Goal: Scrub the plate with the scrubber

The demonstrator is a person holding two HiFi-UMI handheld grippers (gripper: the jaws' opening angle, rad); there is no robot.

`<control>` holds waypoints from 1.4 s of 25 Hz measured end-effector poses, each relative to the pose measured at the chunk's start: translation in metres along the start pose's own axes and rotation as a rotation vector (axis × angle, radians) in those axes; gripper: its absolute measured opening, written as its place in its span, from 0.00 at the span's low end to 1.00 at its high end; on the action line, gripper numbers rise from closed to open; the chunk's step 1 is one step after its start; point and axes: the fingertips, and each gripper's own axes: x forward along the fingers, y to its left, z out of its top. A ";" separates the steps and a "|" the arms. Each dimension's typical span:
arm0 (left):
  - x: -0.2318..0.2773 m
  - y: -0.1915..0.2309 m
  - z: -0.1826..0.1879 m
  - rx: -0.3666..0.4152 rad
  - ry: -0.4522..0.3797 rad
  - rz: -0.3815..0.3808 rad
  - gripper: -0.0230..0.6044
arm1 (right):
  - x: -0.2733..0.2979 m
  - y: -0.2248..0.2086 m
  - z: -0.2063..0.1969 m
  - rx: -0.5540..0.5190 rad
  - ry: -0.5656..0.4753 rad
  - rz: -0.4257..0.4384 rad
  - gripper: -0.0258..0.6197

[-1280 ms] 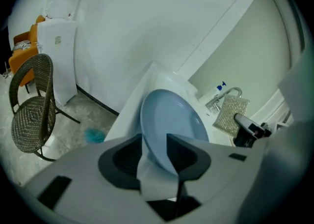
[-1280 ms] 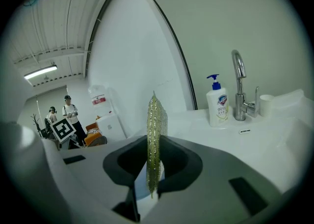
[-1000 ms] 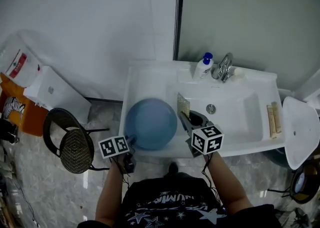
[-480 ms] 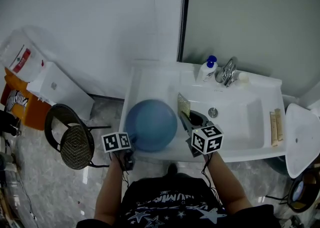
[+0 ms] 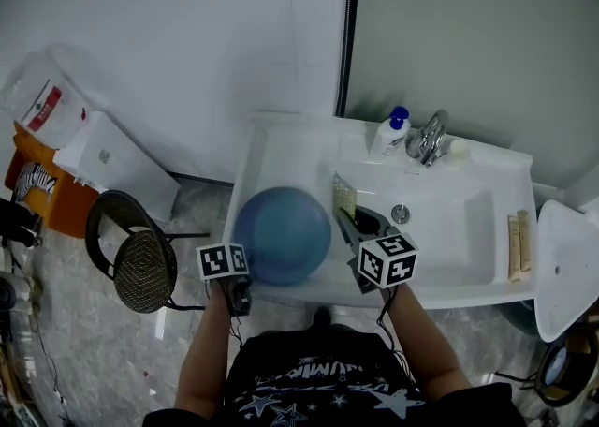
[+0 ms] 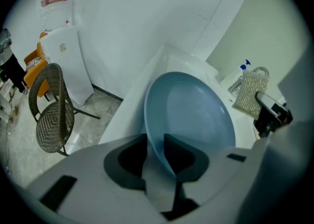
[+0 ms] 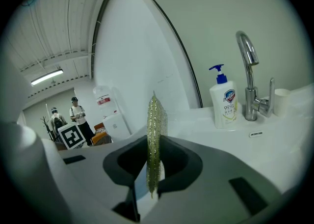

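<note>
A round blue plate (image 5: 281,233) lies on the white counter left of the basin, its near edge over the front rim. My left gripper (image 5: 245,275) sits at that near edge; in the left gripper view its jaws have just been closing, and the plate's rim (image 6: 191,115) now fills the gap in the gripper (image 6: 156,154). My right gripper (image 5: 348,224) is shut on a thin yellow-green mesh scrubber (image 5: 343,198), held upright on edge just right of the plate. The scrubber (image 7: 154,134) stands between the right gripper's jaws (image 7: 154,169).
The sink basin (image 5: 449,228) lies to the right, with a soap bottle (image 5: 391,132) and tap (image 5: 426,138) at the back. A wicker chair (image 5: 131,261) and a white water dispenser (image 5: 103,168) stand on the floor at left. People (image 7: 78,115) stand far off.
The left gripper's marker cube has tipped and crept a little closer to the plate's near edge. The right gripper and scrubber stay where they were.
</note>
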 end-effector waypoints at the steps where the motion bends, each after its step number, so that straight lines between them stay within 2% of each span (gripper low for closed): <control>1: 0.000 0.000 0.000 0.000 0.000 -0.001 0.22 | 0.001 0.000 -0.001 0.000 0.002 0.003 0.15; 11: -0.002 0.000 0.002 0.003 -0.007 -0.010 0.19 | 0.004 0.009 -0.007 -0.017 0.025 0.023 0.15; 20: -0.009 -0.001 0.003 -0.015 -0.031 -0.099 0.15 | 0.008 0.025 -0.006 -0.028 0.026 -0.012 0.15; 26: -0.016 -0.001 0.009 -0.080 -0.064 -0.178 0.12 | 0.011 0.038 0.001 -0.028 0.014 -0.042 0.15; 35: -0.038 -0.008 0.034 -0.073 -0.182 -0.265 0.11 | 0.013 0.062 0.000 -0.050 0.018 -0.059 0.15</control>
